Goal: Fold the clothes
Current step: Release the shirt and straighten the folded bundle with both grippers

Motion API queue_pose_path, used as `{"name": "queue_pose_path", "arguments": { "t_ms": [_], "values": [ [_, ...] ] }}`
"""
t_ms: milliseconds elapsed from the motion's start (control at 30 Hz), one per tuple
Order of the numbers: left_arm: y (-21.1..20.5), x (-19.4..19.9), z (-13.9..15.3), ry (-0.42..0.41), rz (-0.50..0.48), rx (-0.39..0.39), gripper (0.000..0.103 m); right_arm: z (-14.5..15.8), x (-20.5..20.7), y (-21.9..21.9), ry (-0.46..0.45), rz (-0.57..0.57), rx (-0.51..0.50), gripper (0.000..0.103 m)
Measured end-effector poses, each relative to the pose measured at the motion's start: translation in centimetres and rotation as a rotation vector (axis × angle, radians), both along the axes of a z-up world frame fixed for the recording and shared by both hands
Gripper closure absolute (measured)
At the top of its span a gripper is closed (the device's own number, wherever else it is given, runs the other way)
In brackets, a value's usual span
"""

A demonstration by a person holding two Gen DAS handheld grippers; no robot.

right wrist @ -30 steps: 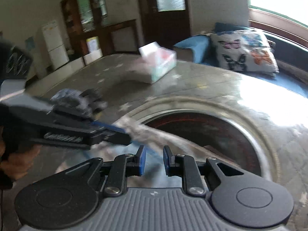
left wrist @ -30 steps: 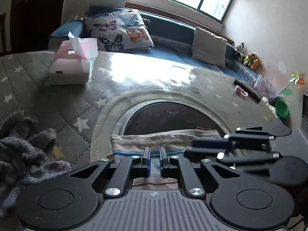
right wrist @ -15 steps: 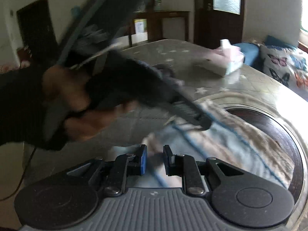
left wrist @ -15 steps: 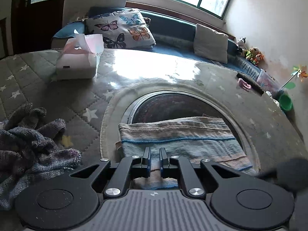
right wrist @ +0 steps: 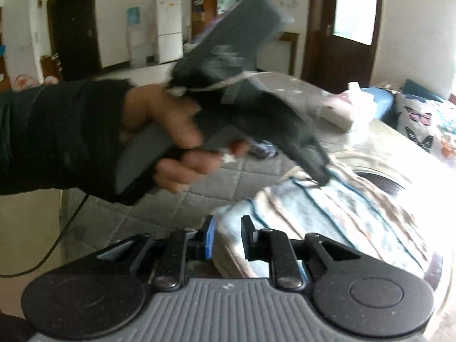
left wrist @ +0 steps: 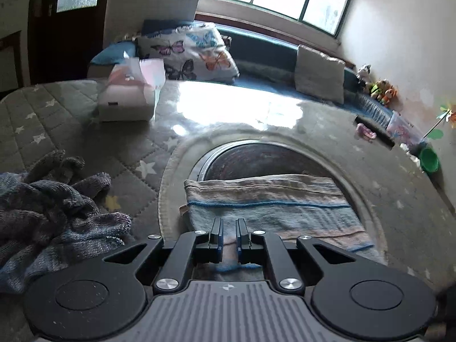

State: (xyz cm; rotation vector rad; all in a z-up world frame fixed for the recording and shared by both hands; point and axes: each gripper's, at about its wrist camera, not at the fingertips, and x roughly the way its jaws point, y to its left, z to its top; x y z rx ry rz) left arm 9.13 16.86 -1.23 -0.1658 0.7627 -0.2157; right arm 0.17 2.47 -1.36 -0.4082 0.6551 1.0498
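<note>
A folded striped towel (left wrist: pixel 270 208), beige and pale blue with blue lines, lies on the round table in front of me. My left gripper (left wrist: pixel 228 235) sits low over its near edge, jaws a narrow gap apart with cloth showing between them. In the right wrist view the towel (right wrist: pixel 342 216) lies ahead, and my right gripper (right wrist: pixel 227 240) stands slightly open at its near corner, holding nothing. The left gripper (right wrist: pixel 323 178), held by a hand, touches the towel's far edge there, blurred.
A crumpled grey-purple knit garment (left wrist: pixel 48 213) lies at the left. A tissue box (left wrist: pixel 128 99) stands at the back left. The quilted star cover (left wrist: pixel 51 119) rings the dark glass centre (left wrist: pixel 256 159). A cushioned bench with butterfly pillow (left wrist: pixel 193 54) is beyond.
The right gripper swung away from beside the left one to the towel's side and now looks across at the left hand. The towel lies flat and folded; the left gripper pulled back slightly.
</note>
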Motion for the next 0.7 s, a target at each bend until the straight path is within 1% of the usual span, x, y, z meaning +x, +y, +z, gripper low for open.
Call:
{"name": "queue_pose_path", "arguments": {
  "t_ms": [133, 300, 367, 433, 500, 633, 700],
  "values": [
    [-0.6, -2.6, 0.6, -0.033, -0.033, -0.007, 0.093, -0.3, 0.5, -2.3, 0.030, -0.079, -0.009, 0.085],
    [-1.1, -4.9, -0.7, -0.017, -0.053, 0.019, 0.093, -1.7, 0.5, -4.5, 0.090, -0.121, -0.041, 0.085],
    [-0.9, -5.6, -1.0, -0.019, -0.046, 0.018, 0.093, -1.6, 0.6, -5.6, 0.101, -0.144, -0.032, 0.085],
    [-0.6, -6.1, -0.8, -0.024, -0.030, 0.005, 0.093, -1.1, 0.9, -6.9, 0.104, -0.177, -0.011, 0.085],
    [-0.6, -6.4, -0.5, -0.036, -0.029, 0.002, 0.093, -0.8, 1.4, -8.5, 0.099, -0.233, 0.003, 0.085],
    [-0.3, -6.4, -1.3, -0.007, -0.018, 0.010, 0.093, -2.0, 2.6, -10.5, 0.147, -0.309, -0.019, 0.085],
    [0.0, -6.5, -1.2, -0.005, -0.014, -0.002, 0.093, -1.9, 2.9, -11.5, 0.156, -0.314, -0.024, 0.085]
  ]
}}
